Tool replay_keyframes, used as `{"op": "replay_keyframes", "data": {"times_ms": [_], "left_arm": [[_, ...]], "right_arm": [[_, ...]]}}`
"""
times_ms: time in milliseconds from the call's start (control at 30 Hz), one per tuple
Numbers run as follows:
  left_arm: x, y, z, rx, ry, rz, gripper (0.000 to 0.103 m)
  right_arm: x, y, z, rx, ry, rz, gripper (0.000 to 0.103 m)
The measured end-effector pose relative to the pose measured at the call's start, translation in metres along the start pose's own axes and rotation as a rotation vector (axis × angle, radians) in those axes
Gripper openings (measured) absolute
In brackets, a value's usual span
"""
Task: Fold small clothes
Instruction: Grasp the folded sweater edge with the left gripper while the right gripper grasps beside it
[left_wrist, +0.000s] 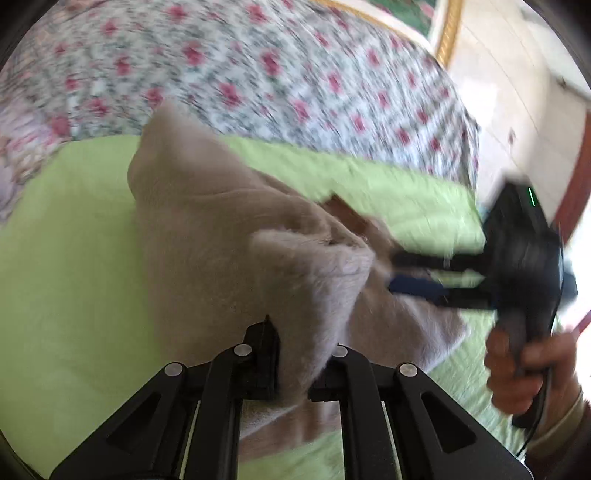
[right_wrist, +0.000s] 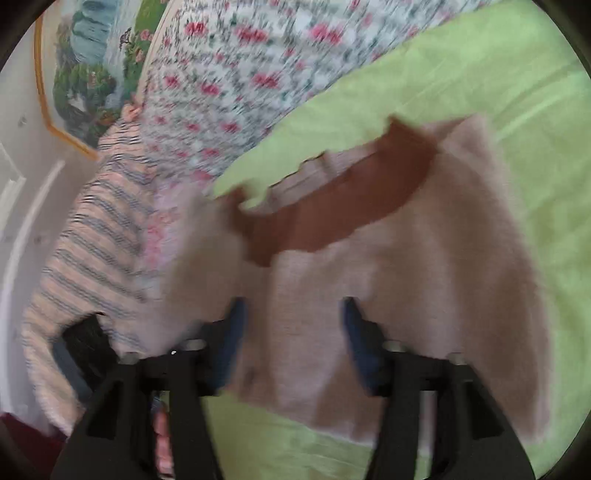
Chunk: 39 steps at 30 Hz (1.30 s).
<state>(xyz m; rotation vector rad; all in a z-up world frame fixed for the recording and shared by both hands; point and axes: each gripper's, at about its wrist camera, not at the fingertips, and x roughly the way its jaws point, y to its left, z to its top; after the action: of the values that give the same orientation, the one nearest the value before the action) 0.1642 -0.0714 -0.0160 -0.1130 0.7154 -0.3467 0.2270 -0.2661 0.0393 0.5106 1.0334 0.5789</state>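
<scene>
Folding looks barely under way: the left gripper (left_wrist: 293, 369) pinches the beige fleece garment's (left_wrist: 229, 236) hem between its jaws, while the right gripper (right_wrist: 291, 339) stands wide open around loose fabric.

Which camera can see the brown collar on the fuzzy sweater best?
The right wrist view. There the brown collar curves wide across the top of the beige sweater, though blurred. In the left wrist view only a small brown sliver peeks from a fold, above the right gripper.
</scene>
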Motion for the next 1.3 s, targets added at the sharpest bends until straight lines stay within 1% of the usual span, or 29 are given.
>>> {"op": "replay_keyframes", "data": {"times_ms": [33, 100, 133, 200, 233, 267, 300, 333, 367, 433, 467, 533, 567, 600, 667, 700, 733, 767, 800, 833, 900, 967, 1033, 1100, 1133, 1200, 1233, 1300], "left_arm": [[0.012, -0.001, -0.004, -0.003, 0.032, -0.015, 0.009], [0.027, 0.002, -0.009, -0.022, 0.075, -0.035, 0.008], [0.030, 0.004, -0.011, -0.030, 0.081, -0.041, 0.008], [0.029, 0.009, -0.012, -0.043, 0.071, -0.063, 0.008], [0.027, 0.010, -0.012, -0.041, 0.067, -0.068, 0.008], [0.025, 0.010, -0.012, -0.033, 0.063, -0.069, 0.008], [0.024, 0.008, -0.011, -0.022, 0.062, -0.066, 0.008], [0.024, 0.006, -0.011, -0.009, 0.062, -0.060, 0.008], [0.024, 0.003, -0.010, 0.007, 0.062, -0.054, 0.008], [0.022, -0.005, -0.007, 0.033, 0.058, -0.045, 0.008], [0.020, -0.009, -0.006, 0.044, 0.056, -0.044, 0.008], [0.010, -0.014, -0.002, 0.055, 0.032, -0.057, 0.008], [0.005, -0.020, 0.003, 0.062, 0.018, -0.080, 0.008], [0.003, -0.028, 0.008, 0.069, 0.007, -0.114, 0.008], [0.004, -0.045, 0.016, 0.082, 0.001, -0.170, 0.008], [0.008, -0.056, 0.018, 0.086, 0.009, -0.202, 0.008], [0.013, -0.067, 0.020, 0.090, 0.020, -0.230, 0.008], [0.022, -0.081, 0.019, 0.101, 0.034, -0.263, 0.008], [0.031, -0.091, 0.017, 0.112, 0.047, -0.280, 0.008], [0.040, -0.098, 0.014, 0.119, 0.064, -0.293, 0.008], [0.069, -0.111, 0.003, 0.115, 0.129, -0.315, 0.008], [0.090, -0.115, -0.006, 0.110, 0.182, -0.305, 0.009], [0.100, -0.115, -0.012, 0.106, 0.206, -0.296, 0.009], [0.100, -0.113, -0.014, 0.103, 0.209, -0.305, 0.011], [0.098, -0.112, -0.013, 0.101, 0.211, -0.310, 0.013], [0.093, -0.108, -0.010, 0.094, 0.234, -0.328, 0.023], [0.087, -0.105, -0.012, 0.085, 0.246, -0.338, 0.025], [0.074, -0.096, -0.013, 0.068, 0.252, -0.348, 0.038]], "right_arm": [[0.006, 0.000, 0.004, 0.006, 0.005, 0.018, 0.083], [0.029, -0.007, 0.014, 0.037, 0.061, 0.068, 0.084], [0.036, -0.010, 0.018, 0.050, 0.078, 0.066, 0.084], [0.058, -0.012, 0.025, 0.054, 0.110, 0.024, 0.084], [0.068, -0.011, 0.028, 0.044, 0.121, 0.020, 0.083], [0.079, -0.007, 0.032, 0.036, 0.131, 0.039, 0.082], [0.087, -0.003, 0.035, 0.034, 0.137, 0.051, 0.075], [0.097, 0.001, 0.039, 0.029, 0.144, 0.055, 0.061], [0.106, 0.006, 0.043, 0.020, 0.156, 0.051, 0.051], [0.116, 0.014, 0.047, 0.001, 0.171, 0.016, 0.021], [0.113, 0.021, 0.051, -0.024, 0.159, 0.009, 0.017], [0.091, 0.037, 0.057, -0.086, 0.106, 0.044, 0.016], [0.069, 0.048, 0.059, -0.137, 0.062, 0.049, 0.016], [0.056, 0.051, 0.060, -0.164, 0.040, 0.038, 0.016], [0.022, 0.051, 0.062, -0.210, -0.014, -0.002, 0.016], [0.003, 0.042, 0.063, -0.212, -0.037, -0.036, 0.016], [-0.008, 0.033, 0.063, -0.205, -0.048, -0.069, 0.016], [-0.019, 0.021, 0.063, -0.193, -0.057, -0.121, 0.016], [-0.029, 0.005, 0.062, -0.174, -0.057, -0.174, 0.016], [-0.034, -0.005, 0.061, -0.162, -0.054, -0.197, 0.016], [-0.037, -0.029, 0.056, -0.136, -0.038, -0.250, 0.016], [-0.033, -0.047, 0.050, -0.136, -0.019, -0.295, 0.016], [-0.029, -0.052, 0.046, -0.154, -0.016, -0.319, 0.016], [-0.026, -0.055, 0.045, -0.170, -0.033, -0.327, 0.016], [-0.029, -0.058, 0.046, -0.171, -0.040, -0.324, 0.016], [-0.030, -0.058, 0.046, -0.194, -0.050, -0.341, 0.017], [-0.031, -0.057, 0.045, -0.209, -0.054, -0.363, 0.018], [-0.035, -0.053, 0.042, -0.245, -0.069, -0.419, 0.021]]}}
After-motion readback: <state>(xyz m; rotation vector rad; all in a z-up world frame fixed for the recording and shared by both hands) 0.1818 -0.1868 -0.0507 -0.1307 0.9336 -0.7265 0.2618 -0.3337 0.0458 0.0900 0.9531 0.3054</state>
